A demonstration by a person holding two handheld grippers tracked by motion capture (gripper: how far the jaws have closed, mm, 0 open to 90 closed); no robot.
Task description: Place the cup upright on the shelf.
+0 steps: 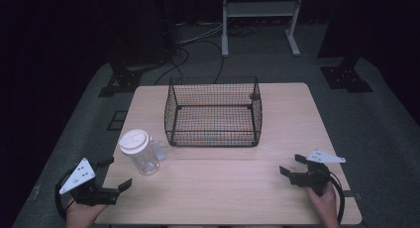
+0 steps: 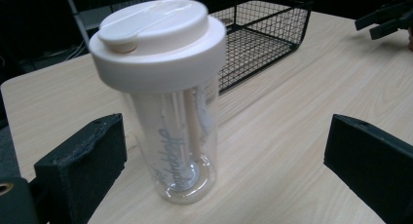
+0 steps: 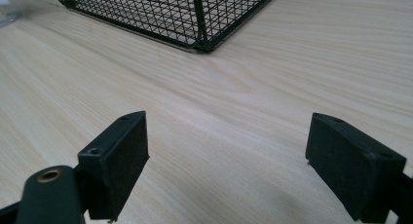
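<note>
In the high view, the clear plastic tumbler with a white screw lid (image 1: 140, 152) stood upright on the pale wooden bench (image 1: 223, 188) left of centre, just beside the lower left corner of the black wire mesh basket (image 1: 214, 111), while the left gripper (image 1: 116, 174) at lower left and the right gripper (image 1: 290, 164) at lower right both had their jaws apart. In the left gripper view, the tumbler (image 2: 170, 107) rose left of centre between the wide-open jaws, untouched and nearer the left one, so closing from there could probably nudge the tall, top-heavy tumbler over. In the right gripper view, the spread jaws framed bare bench (image 3: 229, 117), with the basket (image 3: 165, 12) at the top.
</note>
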